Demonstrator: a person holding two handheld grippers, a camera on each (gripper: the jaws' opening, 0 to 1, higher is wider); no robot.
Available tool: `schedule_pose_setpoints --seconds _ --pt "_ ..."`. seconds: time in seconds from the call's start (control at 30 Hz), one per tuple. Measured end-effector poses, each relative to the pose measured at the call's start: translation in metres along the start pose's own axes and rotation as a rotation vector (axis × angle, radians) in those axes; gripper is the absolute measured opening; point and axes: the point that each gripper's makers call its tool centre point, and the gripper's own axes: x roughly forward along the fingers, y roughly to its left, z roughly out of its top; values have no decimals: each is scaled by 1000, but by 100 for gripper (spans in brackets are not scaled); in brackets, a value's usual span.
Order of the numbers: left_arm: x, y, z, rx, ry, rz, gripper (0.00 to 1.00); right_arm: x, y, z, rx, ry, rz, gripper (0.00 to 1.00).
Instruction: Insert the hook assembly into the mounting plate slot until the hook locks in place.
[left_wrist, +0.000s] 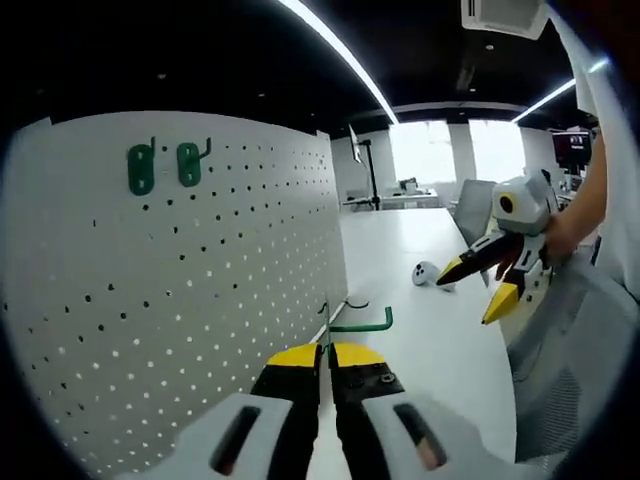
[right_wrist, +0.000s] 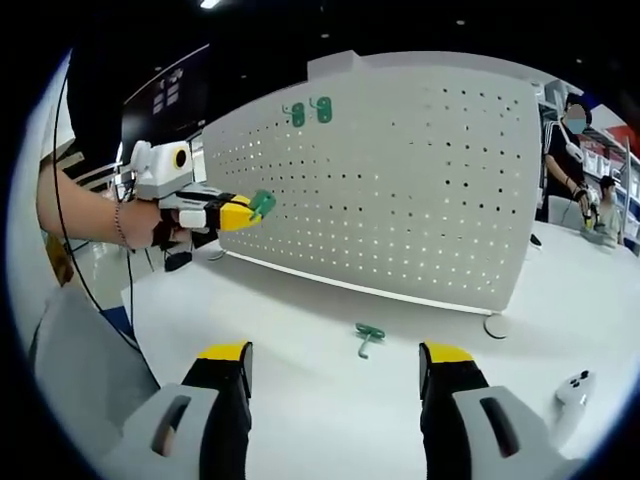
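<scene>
Left tool (left_wrist: 326, 352) clamped on green hook (left_wrist: 352, 322), carrying it toward pegboard (left_wrist: 200, 280) just ahead-left. Right tool (right_wrist: 335, 365) jaws apart, spare hook (right_wrist: 368, 338) on desk (right_wrist: 300, 400) ahead. Next: align hook with holes, press in.

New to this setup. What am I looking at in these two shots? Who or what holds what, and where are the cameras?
There is no robot here. A person holds one handheld two-jaw tool in each hand, and a fisheye camera rides on each, looking forward along its jaws.

In the left gripper view, the left tool has its yellow-tipped jaws shut on a green hook, next to a white pegboard standing on a white table. Two more green hooks already hang near the board's top. The right tool shows across the table.

In the right gripper view, the right tool is open and empty. A spare green hook lies on the table ahead of it, and a white controller lies off to the side.
</scene>
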Motion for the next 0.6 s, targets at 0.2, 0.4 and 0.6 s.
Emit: schedule_pose_setpoints --seconds 0.2,0.4,0.6 --pt "-10 -3 15 10 -63 32 3 -1 1 1 0 -5 2 66" --pt "-18 -2 27 0 -105 65 3 -2 2 1 1 -7 3 65" --pt "-23 -8 41 -23 -155 72 3 -4 1 2 4 -15 -3 65"
